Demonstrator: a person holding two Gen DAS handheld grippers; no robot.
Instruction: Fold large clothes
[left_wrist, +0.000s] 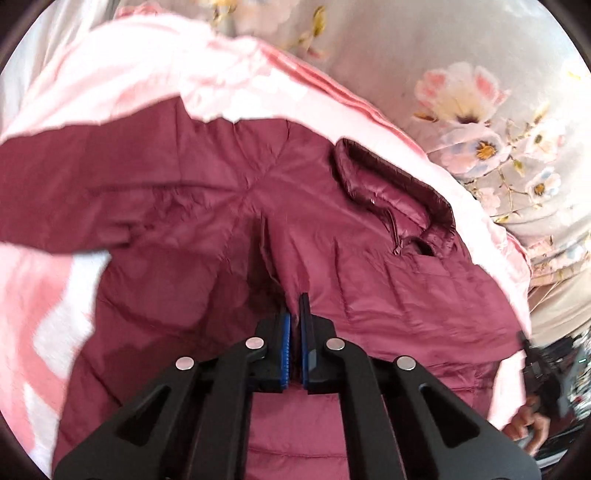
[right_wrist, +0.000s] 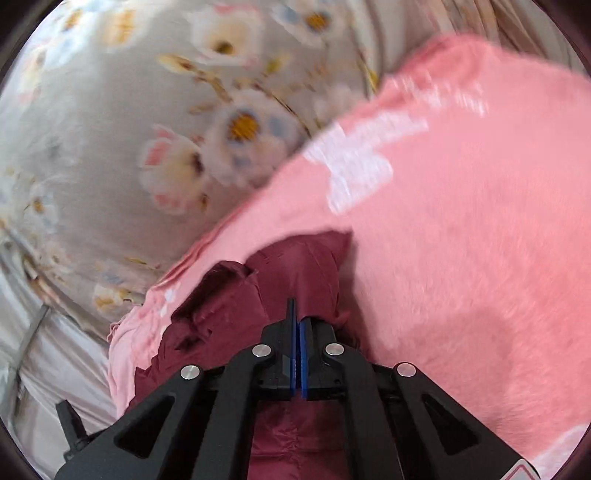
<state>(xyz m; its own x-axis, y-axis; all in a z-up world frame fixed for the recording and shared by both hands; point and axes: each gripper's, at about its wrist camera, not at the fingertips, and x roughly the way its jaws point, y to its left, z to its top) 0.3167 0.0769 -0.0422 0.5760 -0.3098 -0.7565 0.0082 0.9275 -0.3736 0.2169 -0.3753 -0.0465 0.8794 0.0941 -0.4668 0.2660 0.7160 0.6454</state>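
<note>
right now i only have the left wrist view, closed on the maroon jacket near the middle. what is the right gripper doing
Observer: The right gripper is shut on a fold of the same maroon jacket.
Operator: which part of the jacket is that
Observer: An edge piece, bunched up, lying against the pink blanket; I cannot tell which part.
Operator: anything past that edge on its side
Observer: Yes, the grey floral sheet shows beyond the blanket, and a pale plain sheet lower left.
</note>
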